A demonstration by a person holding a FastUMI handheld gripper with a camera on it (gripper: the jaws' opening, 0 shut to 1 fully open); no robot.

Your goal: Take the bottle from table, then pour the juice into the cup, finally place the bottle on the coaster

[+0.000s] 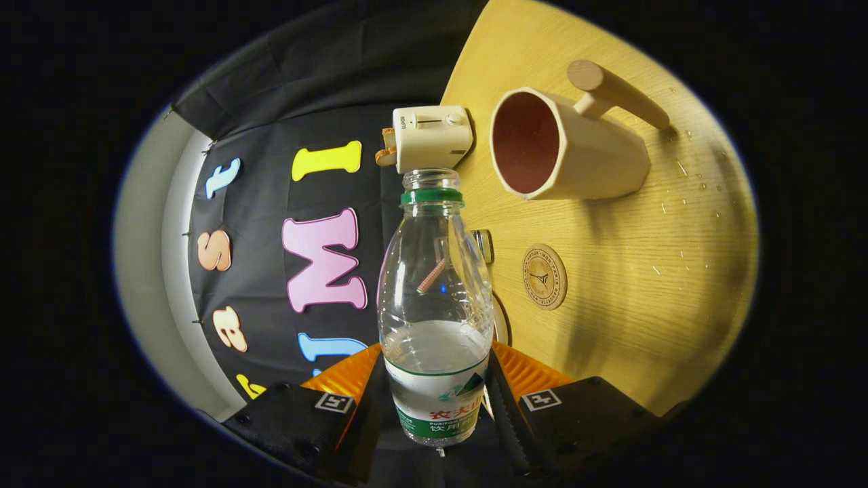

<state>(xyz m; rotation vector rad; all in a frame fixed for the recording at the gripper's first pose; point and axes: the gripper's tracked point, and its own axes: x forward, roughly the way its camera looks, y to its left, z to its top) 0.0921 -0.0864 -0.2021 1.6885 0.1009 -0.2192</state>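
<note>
Bottle (pixel 435 312), clear ribbed plastic, uncapped, with a green neck ring and a printed label low on the body, pinched at the label between the two fingers of the gripper (pixel 437 396). Held off the table (pixel 630 318), with the camera rolled so the tabletop stands like a wall at 3 o'clock of the bottle. About a third full of clear liquid, pooled toward the base end near the fingers.

At 1 o'clock of the bottle mouth, the cup (pixel 566 146): cream, faceted, matte, dark red inside, with a round wooden peg handle. Opening turned toward the bottle, not yet under the neck. Judged as the pouring step, with nothing leaving the mouth so far.

For a clean pour: bring the neck over the cup's rim first, then keep tilting slowly until liquid reaches the mouth. Thin plastic likely to flex and slip, so keep the pinch firm and steady.

At 3 o'clock of the bottle, well apart from the cup, the coaster (pixel 544 276): a flat wooden disc with an engraved ring and emblem, lying bare. Beyond the mouth at 12 o'clock, a small cream toaster (pixel 432 137), smooth and boxy. Scattered droplets (pixel 685 169) on the pale wood grain near the cup's base.
</note>
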